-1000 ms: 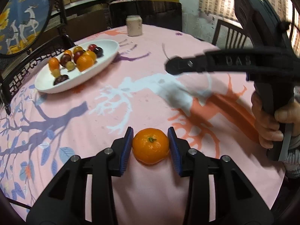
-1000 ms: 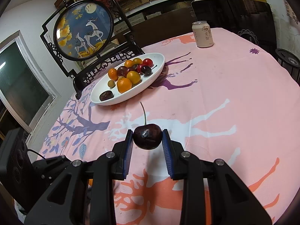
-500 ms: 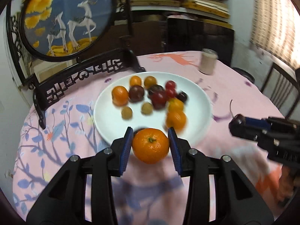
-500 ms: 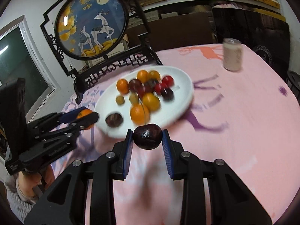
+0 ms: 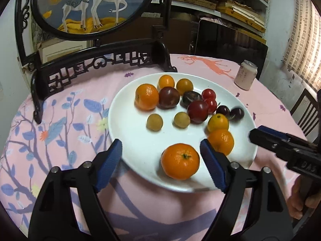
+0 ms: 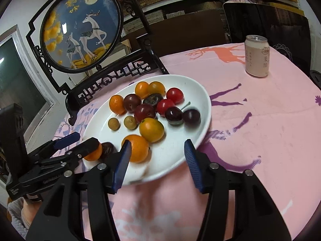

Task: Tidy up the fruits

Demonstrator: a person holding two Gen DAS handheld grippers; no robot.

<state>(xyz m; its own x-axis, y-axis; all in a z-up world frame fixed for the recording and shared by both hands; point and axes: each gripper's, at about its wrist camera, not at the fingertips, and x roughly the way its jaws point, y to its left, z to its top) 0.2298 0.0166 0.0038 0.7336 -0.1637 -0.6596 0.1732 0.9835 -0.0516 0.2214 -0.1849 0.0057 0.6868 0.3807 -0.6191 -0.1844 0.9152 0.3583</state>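
A white oval plate (image 5: 128,128) holds several fruits: oranges, plums, cherries, red tomatoes and small longans. My left gripper (image 5: 160,166) is open at the plate's near rim, with a mandarin (image 5: 180,161) lying free on the plate between its pads. My right gripper (image 6: 157,160) is open and empty over the plate's (image 6: 192,84) near rim. Two dark cherries (image 6: 182,115) lie on the plate ahead of it. The left gripper also shows in the right wrist view (image 6: 74,144), beside the mandarin (image 6: 93,153).
A pink drink can (image 6: 257,55) stands at the back right of the pink patterned tablecloth (image 6: 260,124). A black carved stand with a round deer picture (image 5: 94,6) rises behind the plate. Dark chairs stand beyond the table. My right gripper's tip (image 5: 280,142) reaches in from the right.
Both grippers moved up to the plate and opened. The mandarin left the left gripper and the dark cherry left the right gripper; both now lie on the plate.
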